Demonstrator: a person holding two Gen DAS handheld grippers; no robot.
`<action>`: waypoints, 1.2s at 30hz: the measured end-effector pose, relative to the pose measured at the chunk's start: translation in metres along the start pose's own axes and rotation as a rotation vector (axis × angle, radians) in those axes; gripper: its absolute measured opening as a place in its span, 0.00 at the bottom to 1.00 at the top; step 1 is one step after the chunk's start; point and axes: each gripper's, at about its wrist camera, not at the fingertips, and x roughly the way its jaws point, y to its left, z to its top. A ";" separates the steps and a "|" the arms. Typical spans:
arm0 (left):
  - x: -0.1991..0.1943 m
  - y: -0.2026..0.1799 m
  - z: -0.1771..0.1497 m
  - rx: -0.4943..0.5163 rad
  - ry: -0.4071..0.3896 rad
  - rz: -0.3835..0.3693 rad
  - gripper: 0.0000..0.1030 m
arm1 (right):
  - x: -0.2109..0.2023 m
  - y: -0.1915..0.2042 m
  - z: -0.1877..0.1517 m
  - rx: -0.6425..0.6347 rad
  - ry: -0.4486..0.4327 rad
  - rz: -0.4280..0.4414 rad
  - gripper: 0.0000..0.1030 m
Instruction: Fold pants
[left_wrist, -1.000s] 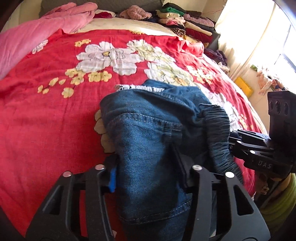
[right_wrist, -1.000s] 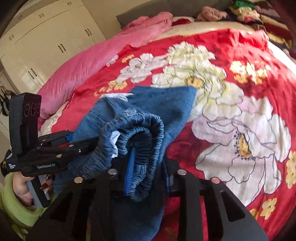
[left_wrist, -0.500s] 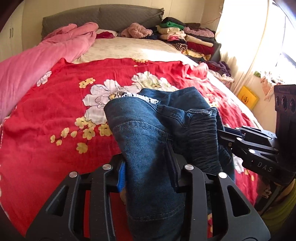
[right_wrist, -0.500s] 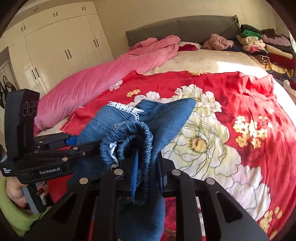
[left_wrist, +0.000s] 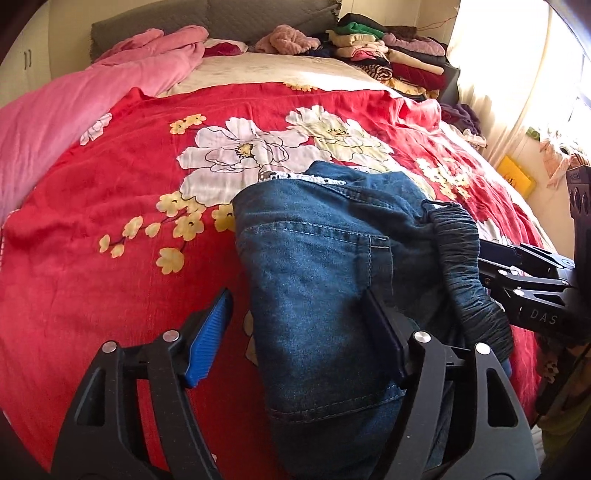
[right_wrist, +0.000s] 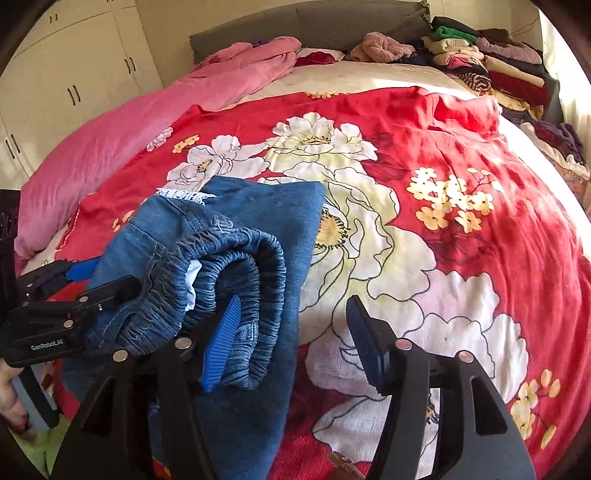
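Observation:
Blue denim pants lie folded in a bundle on the red flowered bedspread, elastic waistband toward the near edge. My left gripper is open, its jaws spread wide; the pants fabric lies between them, resting against the right finger. My right gripper is open too; the waistband drapes over its left finger. Each gripper shows in the other's view: the right one at the waistband, the left one at the pants' left side.
A pink blanket lies along the left of the bed. Stacked folded clothes sit at the far right by the grey headboard. White wardrobe doors stand at left. A curtained window is at right.
Both grippers have opened and let go of the pants. The bundle has dropped onto the bedspread, and both cameras have tilted down toward the bed.

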 end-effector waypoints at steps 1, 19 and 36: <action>-0.002 -0.001 -0.001 0.003 -0.002 0.003 0.64 | -0.004 0.001 0.000 -0.002 -0.008 -0.003 0.57; -0.092 -0.017 -0.027 0.024 -0.166 0.064 0.91 | -0.130 0.027 -0.029 -0.106 -0.292 -0.065 0.96; -0.150 -0.033 -0.083 -0.017 -0.210 0.066 0.91 | -0.164 0.043 -0.080 -0.063 -0.275 -0.059 0.96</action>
